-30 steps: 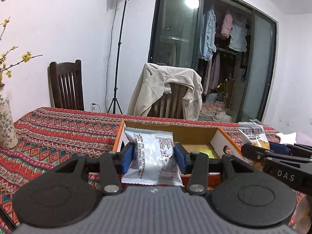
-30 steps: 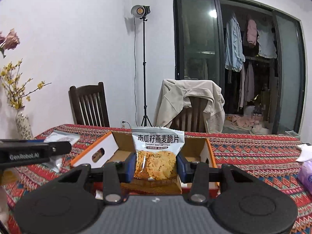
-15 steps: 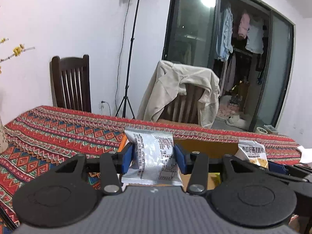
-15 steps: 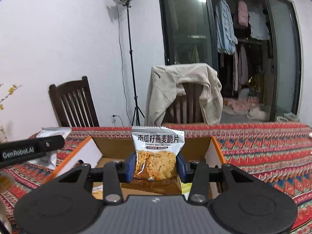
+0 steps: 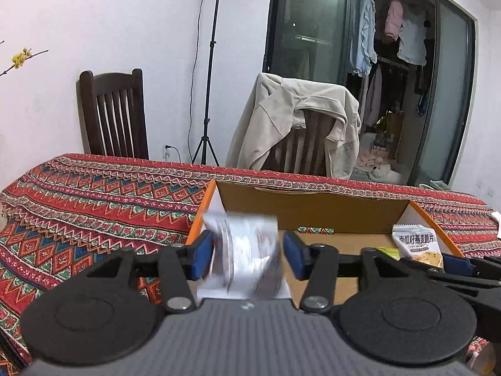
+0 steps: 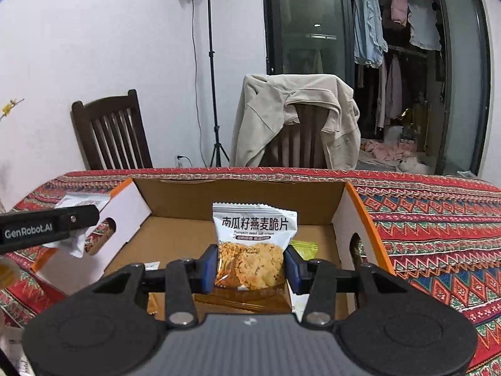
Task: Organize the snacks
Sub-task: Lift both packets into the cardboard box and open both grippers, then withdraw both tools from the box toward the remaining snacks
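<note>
A silver snack packet [image 5: 244, 250] hangs blurred between the blue pads of my left gripper [image 5: 247, 258]. Its jaws are opening and the right pad stands clear of the packet. It is over the left end of an open cardboard box [image 5: 313, 210] with orange edges. My right gripper [image 6: 250, 269] holds a pumpkin seed oat crisp packet [image 6: 253, 235] upright over the box's inside [image 6: 238, 197]. Its jaws are opening, and the pads still touch the packet's sides. A yellow-green packet [image 6: 303, 247] lies on the box floor.
The box sits on a red patterned tablecloth [image 6: 422, 219]. Behind the table stand a dark wooden chair [image 6: 109, 128], a chair draped with a beige jacket [image 6: 297, 119] and a light stand [image 6: 213, 94]. A glass door with hanging clothes is at the back right.
Both grippers moved forward and down over the box. The left jaws have spread and the silver packet is slipping from them. The right packet stays between its pads.
</note>
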Available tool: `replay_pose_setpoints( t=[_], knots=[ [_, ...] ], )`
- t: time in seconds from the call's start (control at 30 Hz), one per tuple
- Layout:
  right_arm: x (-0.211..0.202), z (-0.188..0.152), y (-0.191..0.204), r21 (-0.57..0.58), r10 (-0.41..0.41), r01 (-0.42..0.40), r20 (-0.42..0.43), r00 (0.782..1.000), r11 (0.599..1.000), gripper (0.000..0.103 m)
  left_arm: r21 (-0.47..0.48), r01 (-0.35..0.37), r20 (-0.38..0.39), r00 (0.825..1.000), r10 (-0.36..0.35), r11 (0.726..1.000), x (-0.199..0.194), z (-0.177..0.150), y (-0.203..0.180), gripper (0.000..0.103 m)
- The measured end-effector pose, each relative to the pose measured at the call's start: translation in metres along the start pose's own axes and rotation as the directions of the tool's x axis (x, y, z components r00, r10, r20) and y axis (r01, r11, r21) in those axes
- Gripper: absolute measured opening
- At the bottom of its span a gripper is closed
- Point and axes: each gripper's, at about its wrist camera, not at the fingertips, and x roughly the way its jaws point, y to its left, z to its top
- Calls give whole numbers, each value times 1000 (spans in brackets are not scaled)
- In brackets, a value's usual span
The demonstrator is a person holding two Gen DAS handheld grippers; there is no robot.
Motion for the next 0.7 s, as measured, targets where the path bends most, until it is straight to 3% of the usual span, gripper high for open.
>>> replay_pose_setpoints(
  t=[0.03,0.1,0.13,0.2,0.7],
  knots=[
    [-1,1,0,2,3,-3,-1,1000,1000,52,-3,2,9,1000,-2,1000,-2,0,0,77],
    [-2,0,0,6,5,-6,6,1000,1000,83,-9,2,31,1000,-2,1000,-6,-1,-1,93],
    [-4,1,0,6,5,-5,12,1000,1000,90,-12,0,45,999,0,1000,-8,-1,-1,103],
    [-6,1,0,8,4,-4,22,1000,1000,103,-21,-1,66,998,2,1000,-12,0,-1,103],
    [-34,11,5,-2,-8,8,67,998,1000,103,-44,11,129,992,-5,999,-44,17,-3,103]
  ],
)
